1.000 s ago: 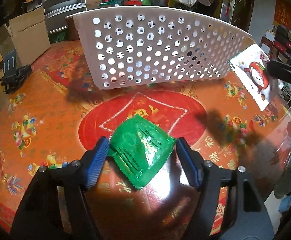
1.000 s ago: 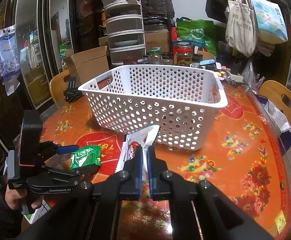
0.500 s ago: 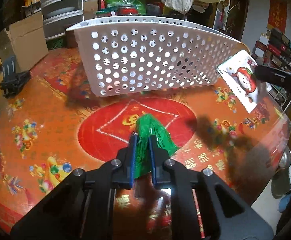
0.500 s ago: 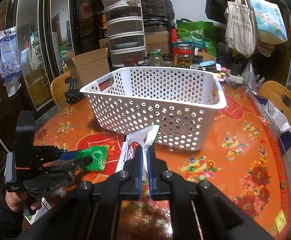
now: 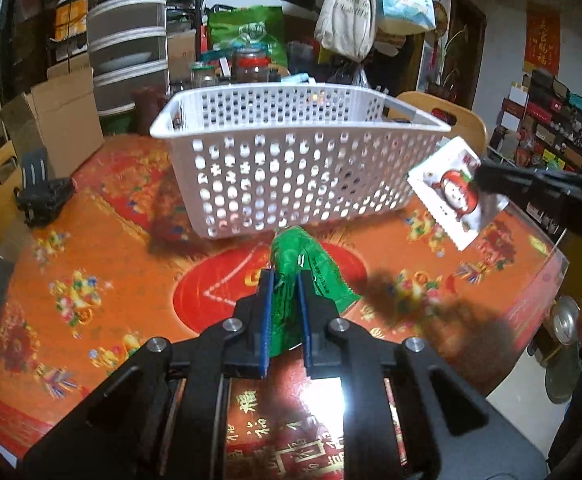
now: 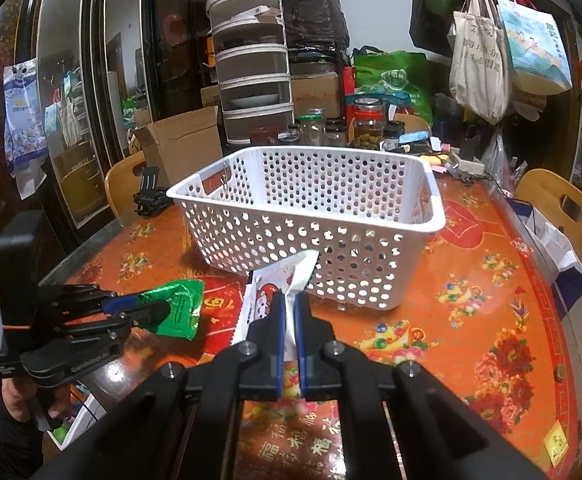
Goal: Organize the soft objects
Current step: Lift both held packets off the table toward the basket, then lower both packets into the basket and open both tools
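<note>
Two packets are up off the table [image 6: 471, 320], one in each claw. At the far left of the right wrist view we see a person's hand [image 6: 15, 394] wrapped around the handle of the left gripper [image 6: 153, 312], whose blue-padded jaws are pinched on a green packet [image 6: 181, 312]. That packet hangs clear of the orange flowered tablecloth, near the left front corner of the white perforated basket [image 6: 311, 216] and not touching it. From the left wrist view the same green packet [image 5: 311, 276] is squeezed and folded between the pads of the left gripper [image 5: 285, 292], its free end pointing toward the near wall of the basket [image 5: 291, 168].

Moving right, we find the right gripper [image 6: 289, 312] with its jaws pressed together on a white packet [image 6: 279, 284] printed with a red cartoon figure. The packet stands up out of the pads, its top corner overlapping the basket's near wall in this view; we cannot tell whether it touches. In the left wrist view the white packet [image 5: 457, 192] sits at the right, beside the basket's right front corner, held up by the right gripper [image 5: 481, 178].

The basket rests upright in the middle of the table. A black clamp-like object [image 6: 149, 196] lies at the far left edge by a wooden chair [image 6: 125, 184]. Another wooden chair [image 6: 563, 216] stands at the far right.
</note>
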`<state>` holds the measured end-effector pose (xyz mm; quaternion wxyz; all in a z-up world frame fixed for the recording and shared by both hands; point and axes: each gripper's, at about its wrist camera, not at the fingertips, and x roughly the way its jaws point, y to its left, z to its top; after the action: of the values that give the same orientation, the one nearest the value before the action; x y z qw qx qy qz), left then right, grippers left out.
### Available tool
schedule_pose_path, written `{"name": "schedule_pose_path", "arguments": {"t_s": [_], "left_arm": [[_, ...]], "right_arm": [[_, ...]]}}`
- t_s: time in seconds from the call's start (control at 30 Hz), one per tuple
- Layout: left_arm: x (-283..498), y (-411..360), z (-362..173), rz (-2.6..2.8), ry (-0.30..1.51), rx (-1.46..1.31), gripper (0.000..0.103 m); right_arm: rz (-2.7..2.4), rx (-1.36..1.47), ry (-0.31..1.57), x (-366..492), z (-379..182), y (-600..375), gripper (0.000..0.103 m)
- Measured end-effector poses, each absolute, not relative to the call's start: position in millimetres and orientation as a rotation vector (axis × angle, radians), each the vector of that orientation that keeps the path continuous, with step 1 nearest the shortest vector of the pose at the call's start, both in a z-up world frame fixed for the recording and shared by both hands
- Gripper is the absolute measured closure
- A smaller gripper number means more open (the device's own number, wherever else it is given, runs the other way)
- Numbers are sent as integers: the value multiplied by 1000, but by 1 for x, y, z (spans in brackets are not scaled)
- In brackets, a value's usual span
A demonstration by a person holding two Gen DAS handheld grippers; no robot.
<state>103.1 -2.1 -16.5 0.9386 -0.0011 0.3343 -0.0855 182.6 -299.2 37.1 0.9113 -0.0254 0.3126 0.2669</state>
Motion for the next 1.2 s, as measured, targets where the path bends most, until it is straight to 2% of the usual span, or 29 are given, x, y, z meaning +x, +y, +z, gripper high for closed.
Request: {"name": "schedule_pose_path", "arguments": {"t_s": [0.4,0.8,1.0,1.2], "left_arm": [[112,10,50,-168,613,-42,93],[182,2,134,-161,584,-49,93],[241,-9,138,-141,665,-42,92],[305,-17,104,-81,794,-25,92]], "right_arm": [[545,-70,592,183,69,-301,99],[500,-57,566,243,122,-299,99],[466,-58,631,289,118,-291,99],[438,-33,750,344,88,-287,99]]}}
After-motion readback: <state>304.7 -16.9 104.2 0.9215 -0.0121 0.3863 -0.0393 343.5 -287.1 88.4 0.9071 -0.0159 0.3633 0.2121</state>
